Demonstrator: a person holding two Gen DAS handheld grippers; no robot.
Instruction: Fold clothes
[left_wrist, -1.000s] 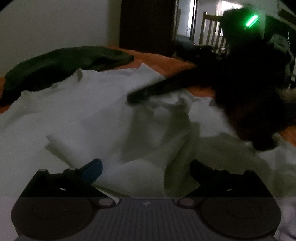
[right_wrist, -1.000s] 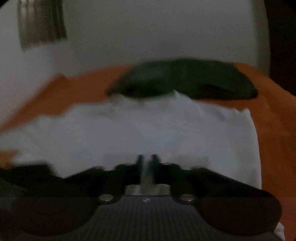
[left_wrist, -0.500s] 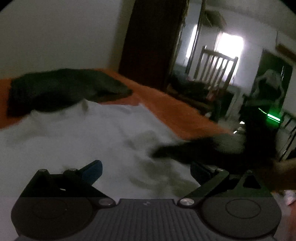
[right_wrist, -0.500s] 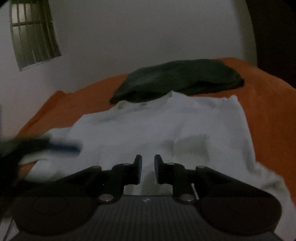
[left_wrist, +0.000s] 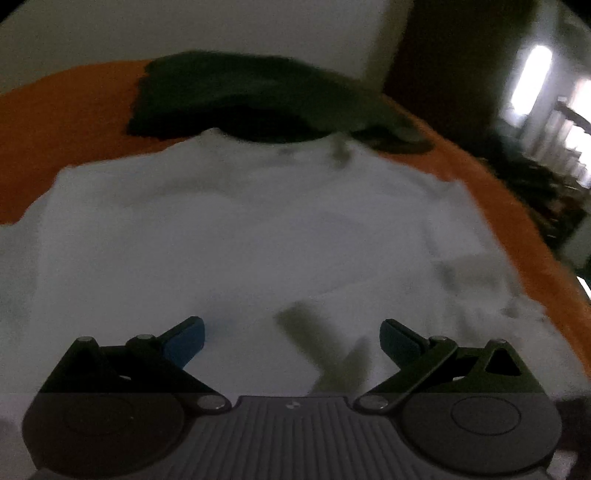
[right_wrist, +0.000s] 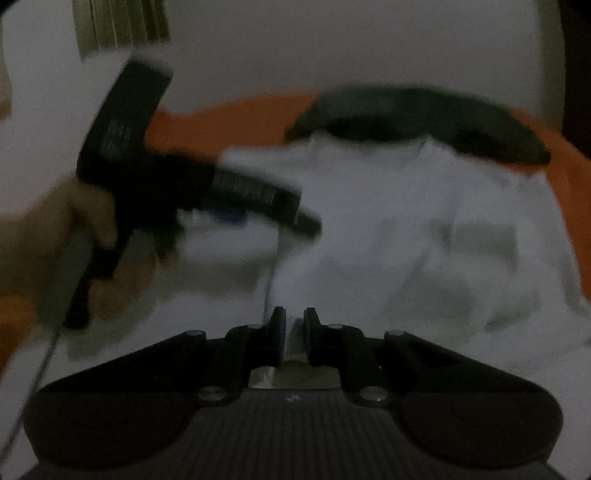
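A white shirt (left_wrist: 258, 240) lies spread and rumpled on the orange bedspread (left_wrist: 74, 122). My left gripper (left_wrist: 291, 332) hovers over its near part, open wide with nothing between the blue pads. In the right wrist view the shirt (right_wrist: 406, 240) fills the middle. My right gripper (right_wrist: 294, 332) is low over the cloth. Its jaws are closing and stand a narrow gap apart, with no cloth pinched between them. At the left of that view a hand (right_wrist: 48, 229) holds the blurred left gripper (right_wrist: 288, 216) above the shirt.
A dark green garment (left_wrist: 240, 96) lies heaped just beyond the shirt's collar, also in the right wrist view (right_wrist: 406, 110). A pale wall stands behind the bed. A dark doorway (left_wrist: 443, 55) and bright room are at right; a slatted window (right_wrist: 122, 22) is upper left.
My right gripper let go of the cloth it pinched and drew back. My left gripper swung round to face the shirt squarely and now shows in the right wrist view.
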